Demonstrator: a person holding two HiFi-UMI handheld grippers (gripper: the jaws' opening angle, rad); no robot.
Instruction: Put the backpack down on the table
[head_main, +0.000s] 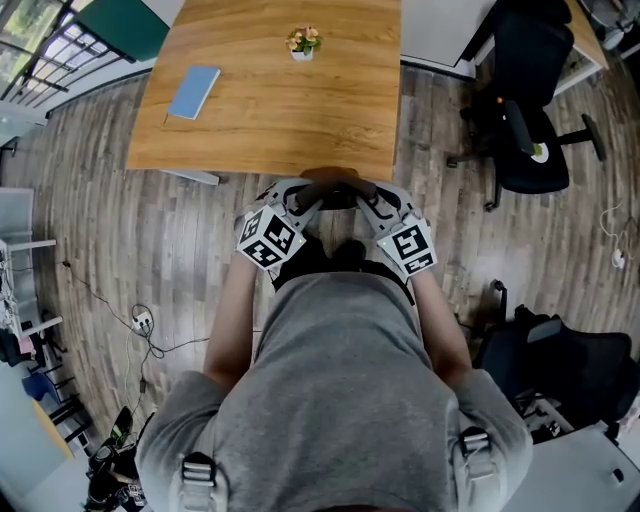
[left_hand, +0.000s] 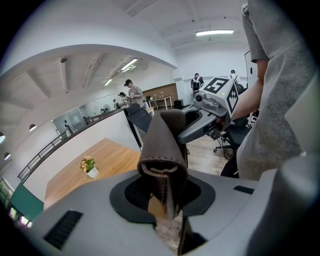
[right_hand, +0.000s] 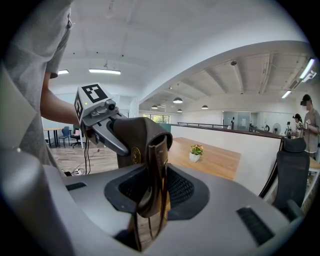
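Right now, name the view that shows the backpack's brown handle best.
Right gripper view: the brown handle fills the centre, clamped in the right gripper and the left gripper. Left gripper view shows it end-on. Head view shows only a dark sliver between grippers.

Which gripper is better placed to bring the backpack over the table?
The left gripper, slightly. It and the right gripper are both shut on the handle at the near edge of the table, but the left has broad tabletop ahead, while the right lines up near the table's right edge.

Open near tabletop (head_main: 300, 125) — plant (head_main: 303, 42), book (head_main: 193, 92) beyond
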